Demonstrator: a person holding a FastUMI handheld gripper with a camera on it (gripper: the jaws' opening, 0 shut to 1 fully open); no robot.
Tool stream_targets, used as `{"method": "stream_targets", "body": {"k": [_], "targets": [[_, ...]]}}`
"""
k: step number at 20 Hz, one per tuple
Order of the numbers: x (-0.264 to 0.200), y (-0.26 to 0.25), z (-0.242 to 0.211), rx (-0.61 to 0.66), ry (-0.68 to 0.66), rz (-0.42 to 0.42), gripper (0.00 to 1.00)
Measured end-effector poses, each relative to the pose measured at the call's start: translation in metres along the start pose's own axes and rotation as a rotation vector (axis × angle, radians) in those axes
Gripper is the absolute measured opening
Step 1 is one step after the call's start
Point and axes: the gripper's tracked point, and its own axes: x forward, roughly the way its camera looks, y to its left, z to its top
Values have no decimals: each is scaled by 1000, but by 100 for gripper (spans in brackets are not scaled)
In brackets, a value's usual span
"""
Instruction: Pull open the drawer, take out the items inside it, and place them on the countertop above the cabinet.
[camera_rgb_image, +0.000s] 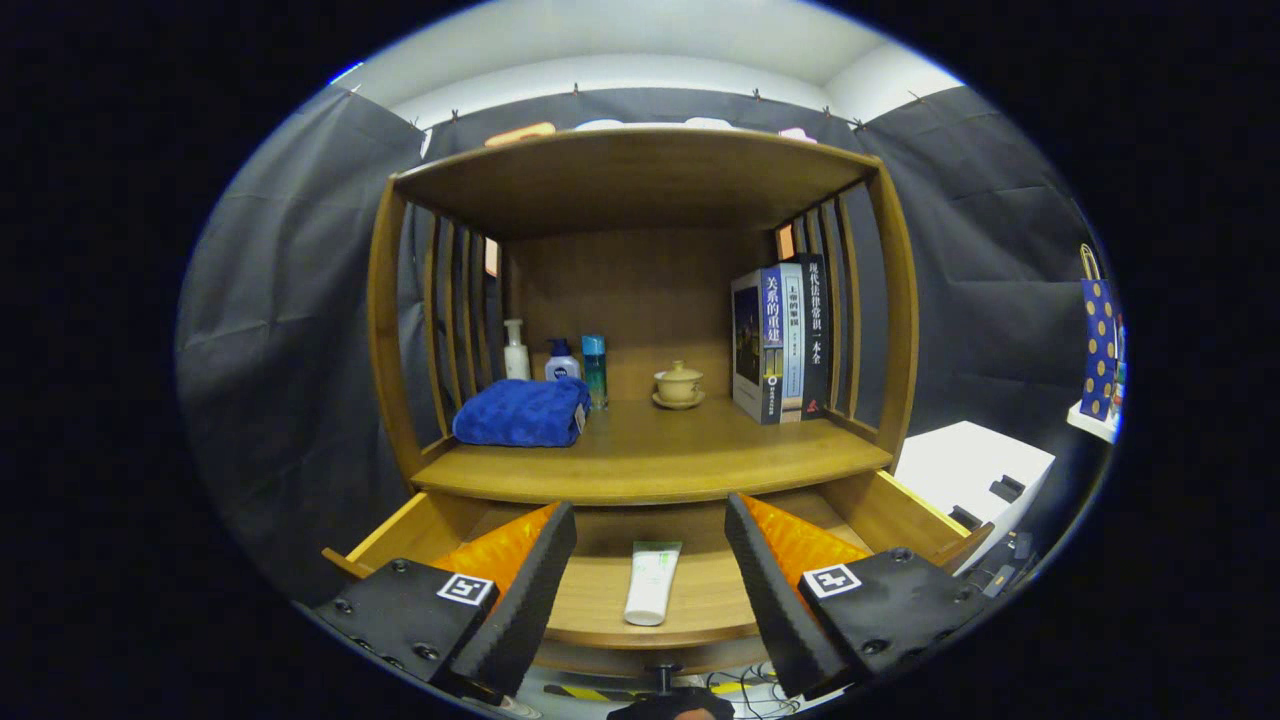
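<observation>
A wooden cabinet (640, 300) stands against the booth wall, its drawer (640, 590) already pulled out below the countertop (660, 450), which leaves the next step of the task, by the look of it, the lifting out of what lies inside. On the countertop a row of books (785, 340) stands upright at one side, a folded blue towel (522, 412) lies at the other with three bottles (560, 360) lined up behind it, and a small lidded cup (678, 385) sits on its saucer near the back. The gripper (650, 580) hangs over the open drawer, its fingers spread wide and grasping nothing, set either side of the one item seen there: a white tube (652, 583) lying flat on the drawer floor, between them and untouched by either.
</observation>
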Motion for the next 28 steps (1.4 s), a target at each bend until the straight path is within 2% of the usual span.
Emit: {"method": "stream_targets", "body": {"k": [7, 10, 13, 20, 27, 28], "targets": [[67, -5, -35, -32, 282, -8, 97], [87, 2, -64, -30, 445, 28, 98], [99, -3, -97, -34, 614, 15, 98], [108, 3, -152, -40, 867, -1, 98], [103, 0, -174, -79, 1027, -21, 63], [104, -1, -171, -82, 1035, -21, 63]]}}
